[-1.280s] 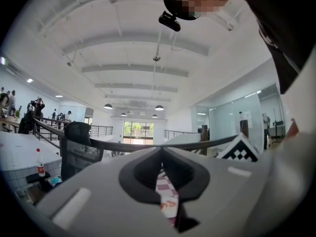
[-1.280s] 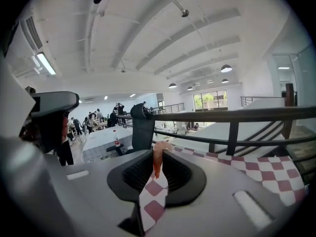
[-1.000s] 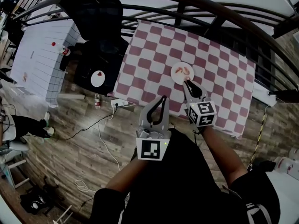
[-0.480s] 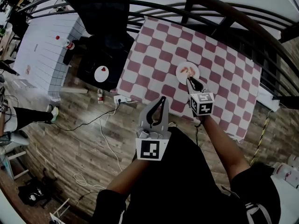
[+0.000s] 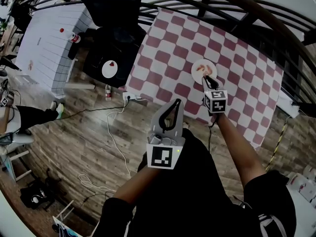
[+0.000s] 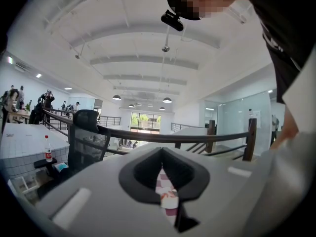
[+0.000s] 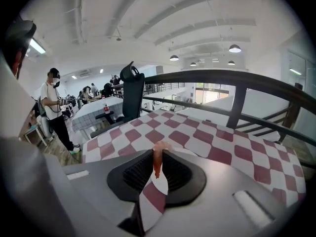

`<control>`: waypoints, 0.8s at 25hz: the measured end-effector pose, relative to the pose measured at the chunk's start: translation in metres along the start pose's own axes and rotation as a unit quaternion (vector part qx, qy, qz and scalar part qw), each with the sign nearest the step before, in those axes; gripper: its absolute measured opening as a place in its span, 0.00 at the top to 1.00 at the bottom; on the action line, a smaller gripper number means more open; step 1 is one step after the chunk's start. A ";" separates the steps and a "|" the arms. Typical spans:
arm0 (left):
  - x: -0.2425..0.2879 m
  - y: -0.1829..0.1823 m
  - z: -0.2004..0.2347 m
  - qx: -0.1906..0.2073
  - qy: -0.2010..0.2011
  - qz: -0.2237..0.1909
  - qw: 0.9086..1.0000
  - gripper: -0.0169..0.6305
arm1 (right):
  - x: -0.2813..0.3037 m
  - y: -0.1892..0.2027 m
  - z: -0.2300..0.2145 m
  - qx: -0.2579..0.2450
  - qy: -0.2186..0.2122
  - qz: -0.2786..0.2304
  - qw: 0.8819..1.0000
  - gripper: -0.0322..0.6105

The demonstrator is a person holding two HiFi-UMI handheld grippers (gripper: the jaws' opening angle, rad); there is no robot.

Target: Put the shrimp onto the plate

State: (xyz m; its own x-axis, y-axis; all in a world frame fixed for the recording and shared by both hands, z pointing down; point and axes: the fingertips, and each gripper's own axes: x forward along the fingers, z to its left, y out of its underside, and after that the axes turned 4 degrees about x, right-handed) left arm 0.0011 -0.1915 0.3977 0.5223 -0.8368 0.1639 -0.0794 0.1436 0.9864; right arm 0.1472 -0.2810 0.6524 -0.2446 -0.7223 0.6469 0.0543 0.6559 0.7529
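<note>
1. My right tool point(image 5: 207, 79) reaches out over the checked desk point(image 5: 168, 58), its tips at the near edge of the white plate point(image 5: 195, 73).
2. In the right gripper view, the right tool point(image 7: 158, 154) is clamped on a shrimp point(image 7: 157, 163). The orange-pink body hangs upright between the two dark pads point(image 7: 140, 174), pinched right at the tips.
3. Just beyond that shrimp I see the pale surface of the plate point(image 7: 185, 152) against the red and white squares. I cannot tell whether the shrimp touches it or hangs just above.
4. From the head view, other pinkish pieces point(image 5: 201, 67) already lie on the plate, just past the right tool's tips.
5. My left tool point(image 5: 174, 105) is held back near my body, off the desk's near edge and above the wooden floor point(image 5: 74, 142), well apart from the plate.
6. In the left gripper view, the left tool point(image 6: 161, 152) has its tips together with nothing gripped. Only a thin slit shows between them, and through it I see a strip of checked cloth and a bit of the plate.
7. A black office chair point(image 5: 111, 4) stands off the desk's far left corner, and a dark railing point(image 5: 237, 9) curves around the far side.
</note>
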 end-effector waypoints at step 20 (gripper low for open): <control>-0.018 0.022 0.026 -0.011 -0.033 0.024 0.999 0.96 | 0.060 0.051 -0.014 -0.067 0.029 0.082 0.994 0.86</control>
State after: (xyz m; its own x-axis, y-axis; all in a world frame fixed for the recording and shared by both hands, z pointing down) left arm -0.0318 -0.1870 0.4164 0.4613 -0.8613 0.2128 -0.0844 0.1962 0.9769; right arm 0.1487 -0.2937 0.7314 -0.1659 -0.6214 0.7657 0.2192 0.7338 0.6430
